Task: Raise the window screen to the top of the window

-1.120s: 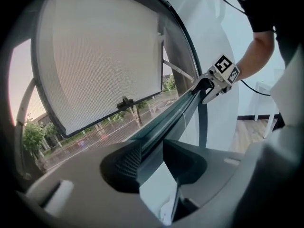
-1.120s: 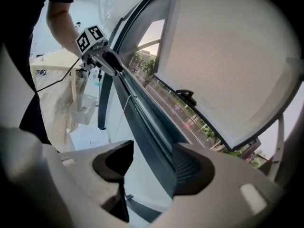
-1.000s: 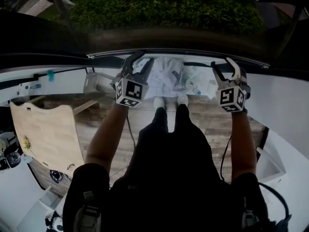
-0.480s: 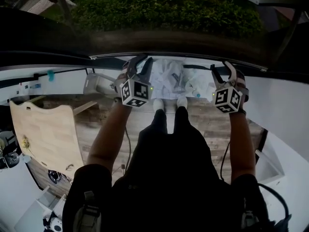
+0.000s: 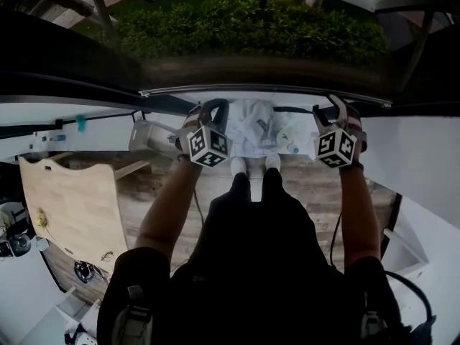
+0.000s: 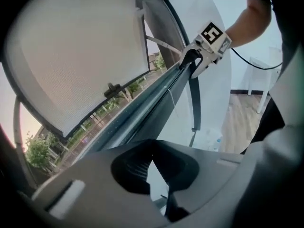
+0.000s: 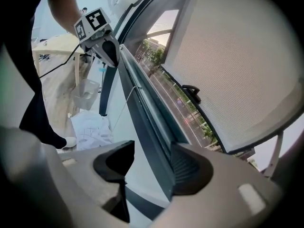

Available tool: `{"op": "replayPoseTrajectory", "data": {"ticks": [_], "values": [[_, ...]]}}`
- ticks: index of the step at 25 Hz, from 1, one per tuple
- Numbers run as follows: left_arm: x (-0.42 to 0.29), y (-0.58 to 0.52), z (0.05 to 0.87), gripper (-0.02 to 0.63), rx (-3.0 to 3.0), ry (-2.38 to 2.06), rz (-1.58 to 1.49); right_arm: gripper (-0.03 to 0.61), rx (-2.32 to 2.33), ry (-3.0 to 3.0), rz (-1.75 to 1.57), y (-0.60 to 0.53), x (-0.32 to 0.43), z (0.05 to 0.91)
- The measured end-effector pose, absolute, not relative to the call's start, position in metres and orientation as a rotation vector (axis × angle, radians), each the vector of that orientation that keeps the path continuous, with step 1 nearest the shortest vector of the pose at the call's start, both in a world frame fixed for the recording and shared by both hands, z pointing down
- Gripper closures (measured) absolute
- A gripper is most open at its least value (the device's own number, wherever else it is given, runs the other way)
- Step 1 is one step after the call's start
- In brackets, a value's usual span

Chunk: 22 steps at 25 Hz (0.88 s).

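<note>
Left gripper [image 6: 152, 147]: jaws just closing fully, gripping nothing, sitting beside the dark rail [image 6: 151, 109].
Right gripper [image 7: 152, 163]: jaws standing apart, straddling that rail.
Window screen [image 7: 237, 56]: sitting beyond the rail.

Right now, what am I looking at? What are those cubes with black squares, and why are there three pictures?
A person stands at a window with a grabbing tool in each hand, and the patterned cubes are part of those tools. The head view comes from a camera on the person's head. It looks down past their arms and legs to the wooden floor, where a crumpled white bundle lies. The other two pictures come from small cameras riding on the tools.

The left gripper has just closed its jaws and is shut. I cannot tell whether it pinches anything. The right gripper is open, with the dark window rail between its jaws. Above that rail you can see the grey mesh screen.
</note>
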<state>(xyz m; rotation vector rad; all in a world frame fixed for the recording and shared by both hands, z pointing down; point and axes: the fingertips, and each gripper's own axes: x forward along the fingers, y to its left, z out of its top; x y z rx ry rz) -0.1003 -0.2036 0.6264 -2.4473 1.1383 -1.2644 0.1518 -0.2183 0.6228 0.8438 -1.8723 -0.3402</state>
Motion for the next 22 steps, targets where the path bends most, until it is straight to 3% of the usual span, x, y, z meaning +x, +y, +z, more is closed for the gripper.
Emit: {"op": "replayPoseTrajectory", "data": {"ticks": [5,15,16,19,22], "values": [[-0.105,-0.209,0.597,0.611,-2.272,1.228,-1.117,0.344,0.824,-1.868,-0.35,-0.22,0.153,0.623],[-0.109,-0.228,0.605,0.585,-2.235,1.185,-1.195,0.345,0.818,-1.867,-0.349,-0.22,0.153,0.623],[-0.109,-0.226,0.608,0.51,-2.245,1.167,-1.209,0.345,0.819,-1.869,-0.349,-0.22,0.153,0.623],[-0.107,-0.223,0.613,0.471,-2.239,1.131,-1.231,0.345,0.822,-1.87,-0.351,-0.22,0.153,0.623],[-0.108,-0.226,0.612,0.506,-2.182,1.097,-1.273,0.347,0.824,-1.865,-0.349,-0.221,0.153,0.621]]}}
